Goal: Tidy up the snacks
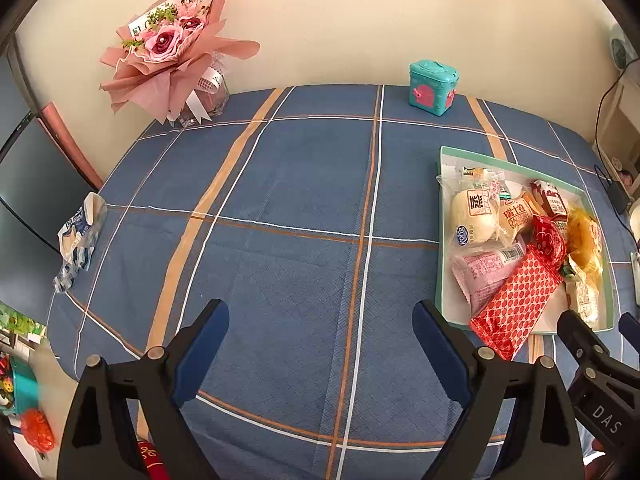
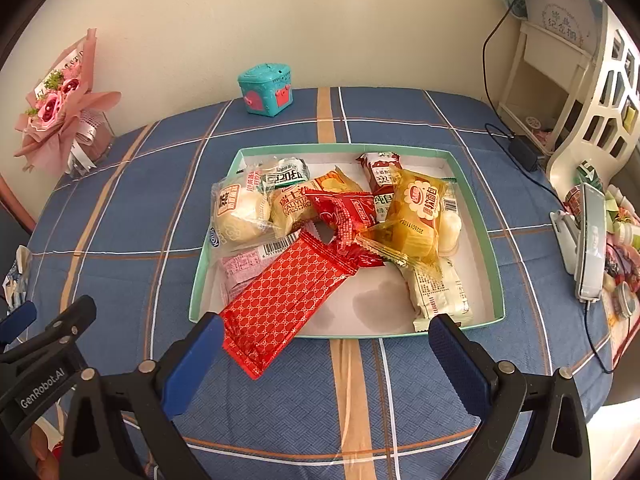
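Nearest, my left gripper (image 1: 320, 332) spread wide over bare blue plaid tablecloth (image 1: 280, 200), my right gripper (image 2: 326, 340) likewise spread and empty, red patterned packet (image 2: 280, 300) overhanging the tray (image 2: 490, 256) rim, remaining snacks (image 2: 336, 212) piled inside, teal box (image 2: 265, 89) farthest by the wall.

Snack-filled tray (image 2: 482, 216) before wide-apart tool (image 2: 326, 330)

A shallow green-rimmed tray (image 2: 476, 200) lies ahead of the right gripper (image 2: 324, 348), heaped with wrapped snacks. A red patterned pack (image 2: 280, 300) slants over its near rim towards the left finger. A cream pack (image 2: 436, 292) lies near the right finger.
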